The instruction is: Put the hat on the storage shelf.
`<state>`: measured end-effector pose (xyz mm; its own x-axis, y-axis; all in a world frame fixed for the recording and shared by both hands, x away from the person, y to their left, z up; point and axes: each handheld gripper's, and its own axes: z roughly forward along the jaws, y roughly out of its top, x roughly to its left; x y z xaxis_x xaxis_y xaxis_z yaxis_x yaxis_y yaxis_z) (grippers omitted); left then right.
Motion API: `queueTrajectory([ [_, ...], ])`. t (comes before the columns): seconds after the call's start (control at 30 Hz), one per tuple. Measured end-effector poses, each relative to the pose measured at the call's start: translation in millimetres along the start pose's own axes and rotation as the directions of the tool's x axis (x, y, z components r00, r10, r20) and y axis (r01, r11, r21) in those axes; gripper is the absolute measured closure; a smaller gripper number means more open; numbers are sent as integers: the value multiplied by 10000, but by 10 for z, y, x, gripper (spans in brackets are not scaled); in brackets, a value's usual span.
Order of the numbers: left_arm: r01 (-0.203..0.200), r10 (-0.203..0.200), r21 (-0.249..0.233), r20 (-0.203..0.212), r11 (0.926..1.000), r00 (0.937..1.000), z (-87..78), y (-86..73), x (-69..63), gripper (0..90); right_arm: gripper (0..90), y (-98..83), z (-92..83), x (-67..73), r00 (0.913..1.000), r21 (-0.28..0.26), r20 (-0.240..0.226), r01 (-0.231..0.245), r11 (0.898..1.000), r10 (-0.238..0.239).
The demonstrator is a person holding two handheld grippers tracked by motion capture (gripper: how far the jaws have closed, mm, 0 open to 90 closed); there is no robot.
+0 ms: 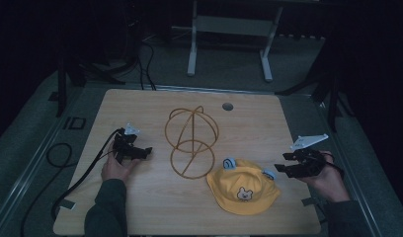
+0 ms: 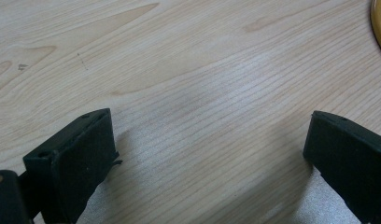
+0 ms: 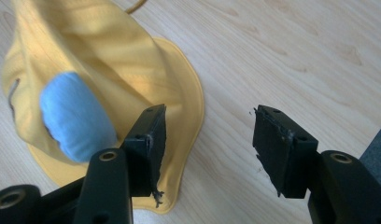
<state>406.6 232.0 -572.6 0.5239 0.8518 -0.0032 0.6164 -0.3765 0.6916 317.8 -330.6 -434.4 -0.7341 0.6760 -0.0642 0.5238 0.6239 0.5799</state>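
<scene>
Yellow hat (image 1: 244,187) matt cloth; table (image 1: 140,207) smooth wood; stand (image 1: 191,140) probably wire.

The hat (image 1: 244,186) — yellow, brimmed, with blue ears and a bear face — lies crown-up on the table's near right, just beside the wire stand (image 1: 191,140).

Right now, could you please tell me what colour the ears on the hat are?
Light blue, on the yellow hat; the ear shows best in the right gripper view.
</scene>
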Motion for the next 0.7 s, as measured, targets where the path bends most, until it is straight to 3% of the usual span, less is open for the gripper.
queueTrajectory([
  [0.6,4,-4,-5,0,10000,10000,0,0,0,21,428,329,-41,168,9926,456,-616,1076,9932,-1047],
  [0.7,2,-2,-4,2,10000,10000,0,0,0,21,426,366,-48,197,9923,526,-683,1068,9929,-1031],
])
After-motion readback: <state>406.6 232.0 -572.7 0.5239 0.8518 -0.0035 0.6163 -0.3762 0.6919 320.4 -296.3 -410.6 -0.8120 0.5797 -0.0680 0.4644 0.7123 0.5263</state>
